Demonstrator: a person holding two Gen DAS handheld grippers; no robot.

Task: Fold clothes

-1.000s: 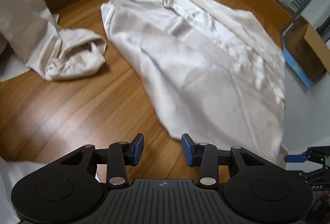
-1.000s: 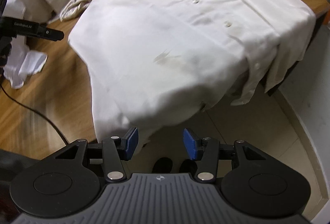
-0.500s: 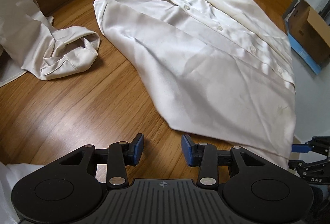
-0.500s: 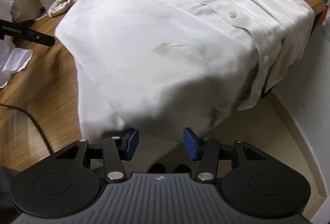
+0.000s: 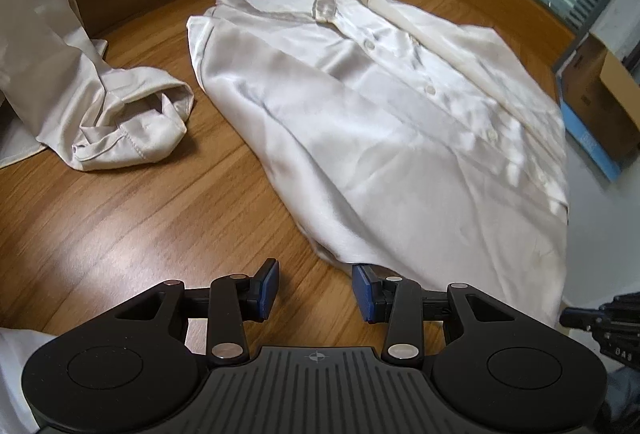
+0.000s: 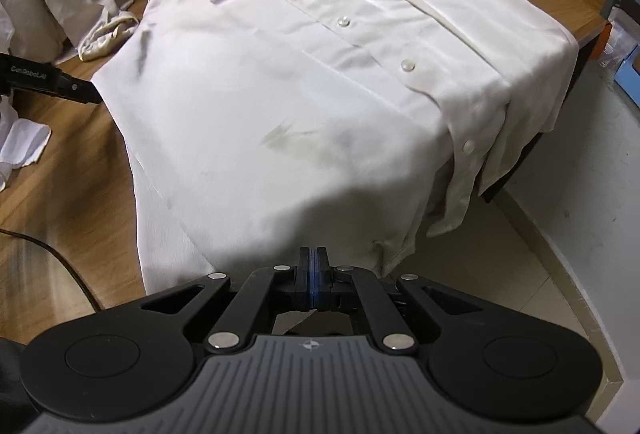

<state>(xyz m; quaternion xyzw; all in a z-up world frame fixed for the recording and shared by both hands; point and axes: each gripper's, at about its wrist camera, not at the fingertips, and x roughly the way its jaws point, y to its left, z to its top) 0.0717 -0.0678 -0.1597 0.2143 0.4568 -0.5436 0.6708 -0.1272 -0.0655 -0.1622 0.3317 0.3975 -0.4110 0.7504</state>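
The left gripper (image 5: 314, 288) hangs low over the bench (image 5: 120, 234) with its fingers apart, now close enough that the near corner of the cream shirt (image 5: 380, 122) lies just at its 1 o'clock fingertip. The right gripper (image 6: 314, 274), open half a second ago, now has its fingers pressed together at the shirt's hem at 6 o'clock, where the cloth droops off the bench edge; whether any fabric is pinched I cannot tell. I judge this the start of a lift to fold the buttoned shirt upward.
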